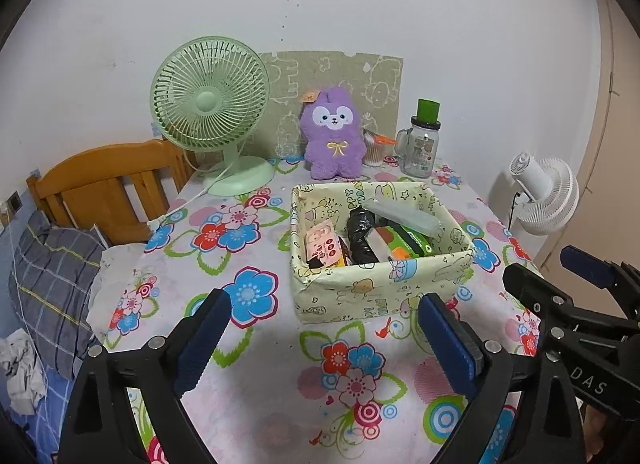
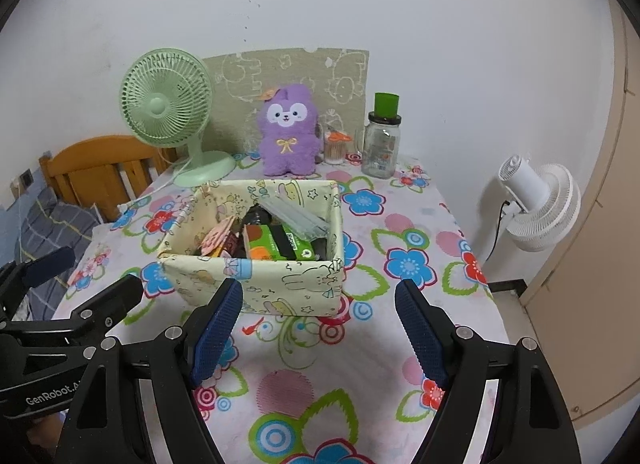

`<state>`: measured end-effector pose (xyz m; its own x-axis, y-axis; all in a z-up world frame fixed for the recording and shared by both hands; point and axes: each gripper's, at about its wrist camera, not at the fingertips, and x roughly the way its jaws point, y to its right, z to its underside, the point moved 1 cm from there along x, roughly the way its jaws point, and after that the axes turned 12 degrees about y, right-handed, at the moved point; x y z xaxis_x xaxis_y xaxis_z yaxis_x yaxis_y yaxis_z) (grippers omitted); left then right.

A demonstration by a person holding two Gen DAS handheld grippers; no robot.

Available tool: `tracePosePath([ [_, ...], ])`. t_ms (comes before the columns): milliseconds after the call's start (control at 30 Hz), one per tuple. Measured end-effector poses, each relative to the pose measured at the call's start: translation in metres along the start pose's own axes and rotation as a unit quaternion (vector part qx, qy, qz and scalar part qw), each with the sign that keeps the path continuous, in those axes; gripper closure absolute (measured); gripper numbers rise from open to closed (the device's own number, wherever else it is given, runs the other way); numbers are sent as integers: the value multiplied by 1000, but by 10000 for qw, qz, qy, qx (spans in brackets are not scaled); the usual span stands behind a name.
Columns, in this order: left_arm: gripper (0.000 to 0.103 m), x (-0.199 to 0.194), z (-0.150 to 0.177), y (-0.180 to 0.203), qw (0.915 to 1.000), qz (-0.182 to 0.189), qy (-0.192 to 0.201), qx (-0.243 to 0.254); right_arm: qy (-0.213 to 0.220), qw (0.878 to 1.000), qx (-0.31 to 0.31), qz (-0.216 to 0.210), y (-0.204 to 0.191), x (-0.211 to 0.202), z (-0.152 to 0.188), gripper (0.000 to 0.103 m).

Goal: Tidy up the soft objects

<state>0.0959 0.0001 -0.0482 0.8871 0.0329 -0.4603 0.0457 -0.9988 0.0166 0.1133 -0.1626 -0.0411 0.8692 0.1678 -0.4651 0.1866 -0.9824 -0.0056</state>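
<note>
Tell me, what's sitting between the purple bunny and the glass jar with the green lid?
A small clear container of cotton swabs stands between the purple bunny and the glass jar; the right wrist view shows it best.

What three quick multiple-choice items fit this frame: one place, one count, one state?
1. Where does the purple plush toy stand?
A. inside the box
B. at the back of the table, between the green fan and the glass jar
C. on the bed

2. How many fans are in view?
A. one
B. two
C. three

3. What is the left claw doing?
A. open, holding nothing
B. shut on the toy
C. shut on the box rim

Key: 1 B, it sits behind the box, fan on one side and jar on the other. 2 B, a green one and a white one. 3 A, only tablecloth shows between its pads.
</note>
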Motion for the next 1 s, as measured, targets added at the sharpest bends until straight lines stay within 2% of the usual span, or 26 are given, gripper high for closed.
tracePosePath([
  [367,4,-35,0,-1,9995,-109,297,100,272,9996,-55,-7,-7,-33,-2,22],
  [733,0,-57,-2,6,9988,44,485,74,453,9987,150,186,0,-54,-3,22],
  [800,0,-61,-2,7,9986,74,522,24,446,9986,244,145,3,-55,-4,21],
  [867,0,-63,-2,8,9985,79,545,18,448,9985,260,199,5,-55,-4,15],
  [1000,0,-65,0,9,9985,88,545,61,493,9981,281,225,7,-57,-5,14],
])
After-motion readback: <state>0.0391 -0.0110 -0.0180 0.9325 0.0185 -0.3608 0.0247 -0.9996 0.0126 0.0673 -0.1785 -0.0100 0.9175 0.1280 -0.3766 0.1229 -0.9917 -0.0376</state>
